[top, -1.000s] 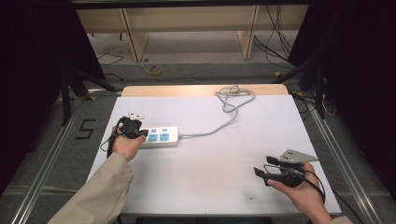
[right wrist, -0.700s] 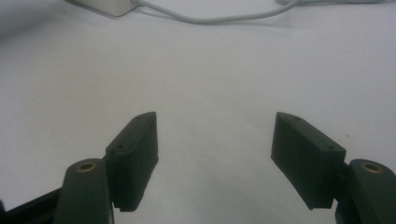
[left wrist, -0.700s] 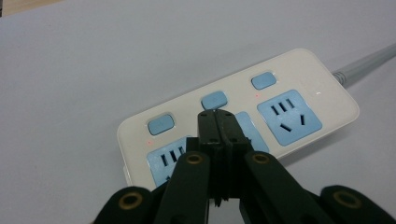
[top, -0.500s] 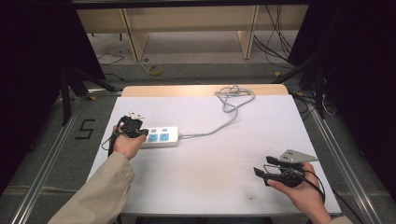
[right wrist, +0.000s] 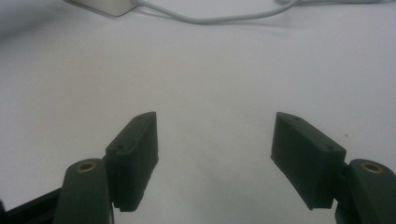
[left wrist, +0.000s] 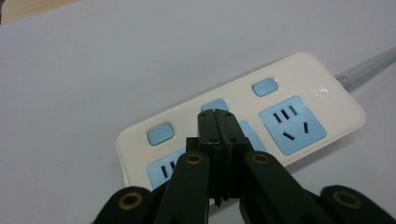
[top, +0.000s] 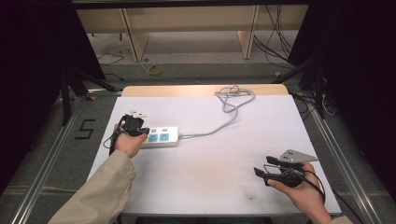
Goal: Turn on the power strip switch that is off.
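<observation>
Glossy cream power strip point(left wrist: 243, 126) under left tool point(left wrist: 218, 122) pressed together; right tool point(right wrist: 215, 158) apart.

I'm working in what looks like a lab: black curtains point(top: 32, 70) on both sides of the frame, aluminium rails point(top: 46, 158) on the floor, loose cables point(top: 275, 46) top right.

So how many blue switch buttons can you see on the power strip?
3 on the power strip: one near the cord end, a middle one partly behind the shut left gripper, one at the far end. None seems hidden.
</observation>
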A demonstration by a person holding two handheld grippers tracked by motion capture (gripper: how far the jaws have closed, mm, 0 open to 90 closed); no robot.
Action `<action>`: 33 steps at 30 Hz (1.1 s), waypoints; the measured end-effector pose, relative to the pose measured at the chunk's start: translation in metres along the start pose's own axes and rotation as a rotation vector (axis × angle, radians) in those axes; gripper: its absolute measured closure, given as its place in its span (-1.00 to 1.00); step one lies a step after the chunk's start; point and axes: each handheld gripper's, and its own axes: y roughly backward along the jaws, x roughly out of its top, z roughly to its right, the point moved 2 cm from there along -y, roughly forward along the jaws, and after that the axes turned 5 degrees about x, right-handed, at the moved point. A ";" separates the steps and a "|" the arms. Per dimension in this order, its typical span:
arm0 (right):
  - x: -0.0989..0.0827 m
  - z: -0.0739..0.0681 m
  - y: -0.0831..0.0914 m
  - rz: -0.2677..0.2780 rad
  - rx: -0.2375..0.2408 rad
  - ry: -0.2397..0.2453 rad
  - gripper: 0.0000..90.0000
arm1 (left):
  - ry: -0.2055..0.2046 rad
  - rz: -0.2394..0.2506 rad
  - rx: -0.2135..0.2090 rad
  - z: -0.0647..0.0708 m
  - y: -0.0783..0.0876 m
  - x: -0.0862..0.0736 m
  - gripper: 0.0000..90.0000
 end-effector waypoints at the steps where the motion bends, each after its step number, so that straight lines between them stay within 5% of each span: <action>1: 0.000 0.000 0.000 0.000 0.000 0.000 -0.29 | -0.003 -0.002 0.000 0.000 0.000 0.000 0.99; 33: 0.000 0.000 0.000 -0.002 -0.001 0.002 -0.29 | 0.003 -0.001 0.011 -0.003 -0.007 0.009 0.99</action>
